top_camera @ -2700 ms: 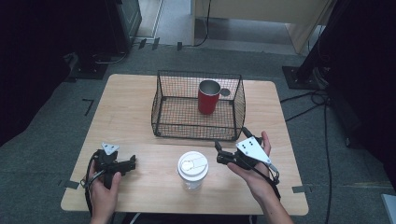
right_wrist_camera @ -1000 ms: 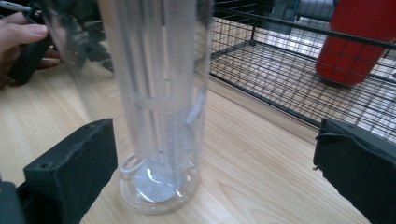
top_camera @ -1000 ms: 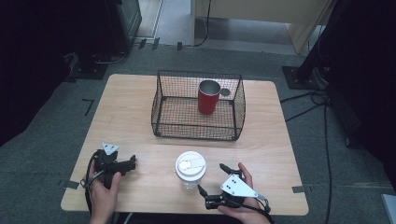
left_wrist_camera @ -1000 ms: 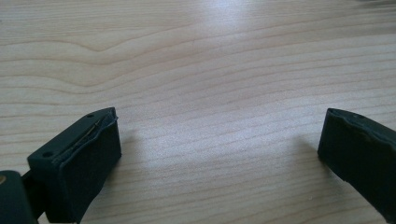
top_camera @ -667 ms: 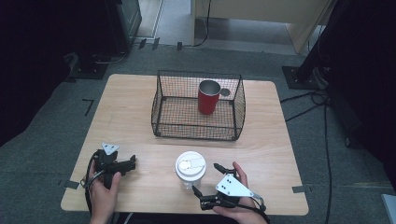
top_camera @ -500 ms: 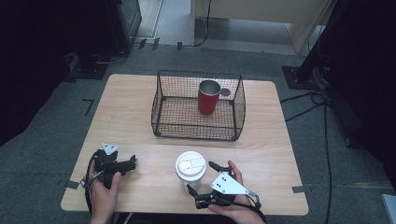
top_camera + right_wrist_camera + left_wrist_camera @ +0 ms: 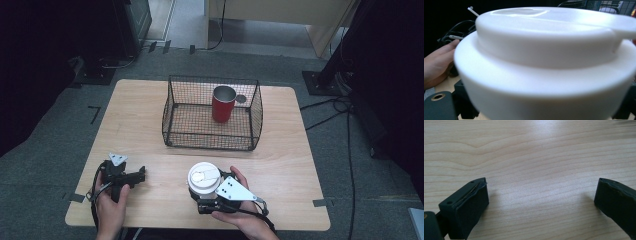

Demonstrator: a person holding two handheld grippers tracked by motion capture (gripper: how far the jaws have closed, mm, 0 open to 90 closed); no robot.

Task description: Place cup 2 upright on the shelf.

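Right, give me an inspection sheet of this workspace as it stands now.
Surface: light wooden table, bare wood under the left gripper.
Job's things: white lidded cup upright near the front edge.
Clutter: black wire basket behind the cup, a red cup standing upright inside it.
Grippers: right gripper has just been closing with the white lidded cup between its jaws; whether the pads press yet cannot be told. Left gripper open, nothing between its jaws, resting low over the table.
Cables: black cable trails from the left gripper; more cables lie on the floor.
Surroundings: grey carpet floor, dark equipment around.
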